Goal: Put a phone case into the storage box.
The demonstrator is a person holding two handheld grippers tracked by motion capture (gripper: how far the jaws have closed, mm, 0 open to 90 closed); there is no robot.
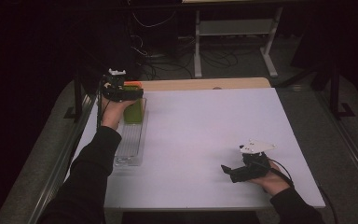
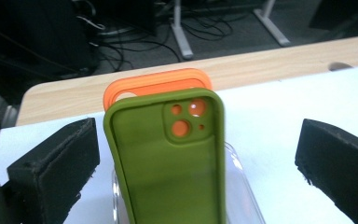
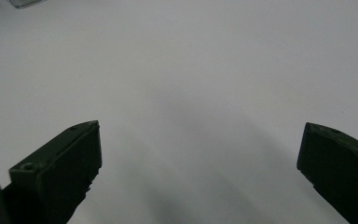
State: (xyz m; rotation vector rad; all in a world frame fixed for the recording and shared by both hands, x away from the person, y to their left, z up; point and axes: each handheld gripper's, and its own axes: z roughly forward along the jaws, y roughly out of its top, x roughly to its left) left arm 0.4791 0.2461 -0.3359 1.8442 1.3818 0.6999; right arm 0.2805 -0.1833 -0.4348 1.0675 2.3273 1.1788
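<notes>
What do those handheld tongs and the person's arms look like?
Each hand carries chunky black tongs: the left tongs and the right tongs. Both end in two thick black jaws with blunt, wedge-shaped tips. The right tongs have a pale three-cornered plate on top and a thin black cable trailing back; the left has a small white piece on top. The person wears long black sleeves.

Two tongs over a white counter

The left tongs [image 1: 129, 93] hover at the green phone case [image 1: 134, 111] and orange phone case [image 1: 133, 84] standing in the clear tray [image 1: 129, 148]; the right tongs [image 1: 227, 171] rest low, well apart.
</notes>
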